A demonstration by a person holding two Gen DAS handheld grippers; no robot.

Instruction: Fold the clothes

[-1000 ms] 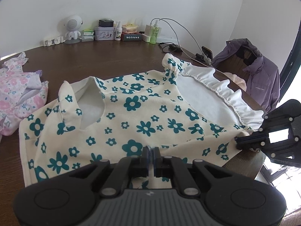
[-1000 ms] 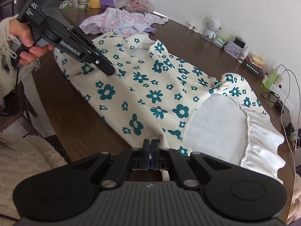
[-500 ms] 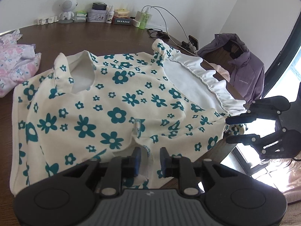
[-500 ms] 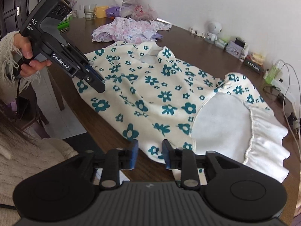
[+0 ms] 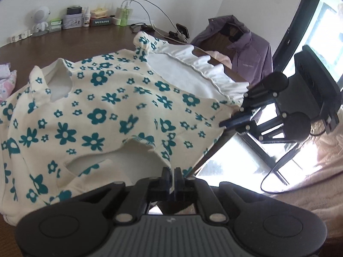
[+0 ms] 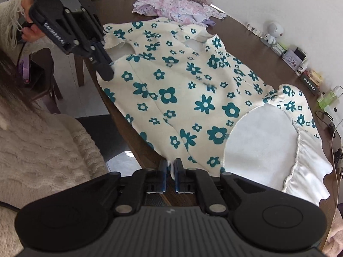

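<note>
Dress (image 5: 111,107): cream, teal flowers, white frilled hem (image 5: 216,75); it is lying across the brown table (image 5: 64,42) with its near edge running along the table's rim and partly hanging over it.

Left gripper (image 5: 171,172): you are pinching the dress's near edge at an armhole, fingers nearly together with cloth between the pads. In the right view, the same gripper (image 6: 106,73) is sitting at the garment's corner past the table's rim, your hand (image 6: 26,30) in a fringed sleeve behind it.

Right gripper (image 6: 170,167): its jaws are closing on the near edge by the hem end, a thin fold of cloth between the pads, which are already pressing it. In the left view it (image 5: 223,125) is meeting the same edge over the rim.

Room: bare wood is showing behind the dress, up to the wall clutter (image 5: 85,19). A pink garment (image 6: 175,6) is lying just beyond the neckline, nearly touching it. A purple jacket (image 5: 246,49) is hanging on a chair off the hem end. A cable (image 5: 150,6) is running near the far sleeve.
</note>
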